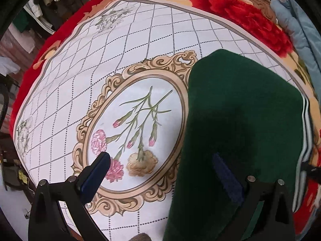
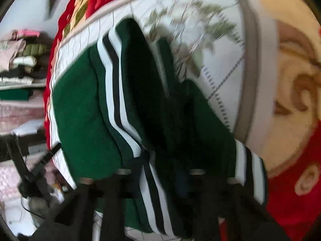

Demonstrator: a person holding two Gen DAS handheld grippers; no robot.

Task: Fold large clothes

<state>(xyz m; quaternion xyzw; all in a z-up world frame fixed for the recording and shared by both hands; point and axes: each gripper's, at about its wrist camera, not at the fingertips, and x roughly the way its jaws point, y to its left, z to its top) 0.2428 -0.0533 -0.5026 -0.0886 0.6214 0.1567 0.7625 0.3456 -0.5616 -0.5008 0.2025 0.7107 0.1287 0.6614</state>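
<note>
Caught the left gripper splayed wide and empty, one pad above the oval medallion, the other over the green sweater spread just beside that medallion. Couldn't tell through the blur whether the right gripper clamped the striped hem running between its fingers. Risked losing that hem to a weak pinch, or dragging the unpinned sweater crooked toward the red blanket beyond the medallion.
</note>
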